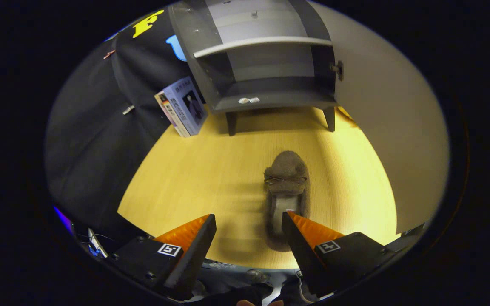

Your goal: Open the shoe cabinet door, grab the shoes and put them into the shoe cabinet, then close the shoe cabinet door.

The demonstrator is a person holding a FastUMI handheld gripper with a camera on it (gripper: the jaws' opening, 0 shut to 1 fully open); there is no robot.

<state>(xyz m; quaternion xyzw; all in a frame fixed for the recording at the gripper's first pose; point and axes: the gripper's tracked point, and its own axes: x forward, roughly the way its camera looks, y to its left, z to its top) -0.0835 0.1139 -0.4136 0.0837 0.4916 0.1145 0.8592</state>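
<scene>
A grey-brown fuzzy slipper [286,187] lies on the wooden floor [211,178], toe pointing toward the cabinet. Its heel end sits just ahead of the right finger, which overlaps its inner opening. My gripper [249,219] is open above the floor, with nothing pressed between the fingers. Beyond the slipper stands the grey shoe cabinet [266,63] on short legs, its inside showing a shelf [262,42] and a bare bottom compartment. The cabinet door [381,119] is swung wide open on the right, its pale inner face toward me.
A book or box [182,107] leans against the cabinet's left side on the floor. Black cloth wall [100,127] runs along the left. Some cables and small items [94,244] lie at the cloth's foot near the left finger.
</scene>
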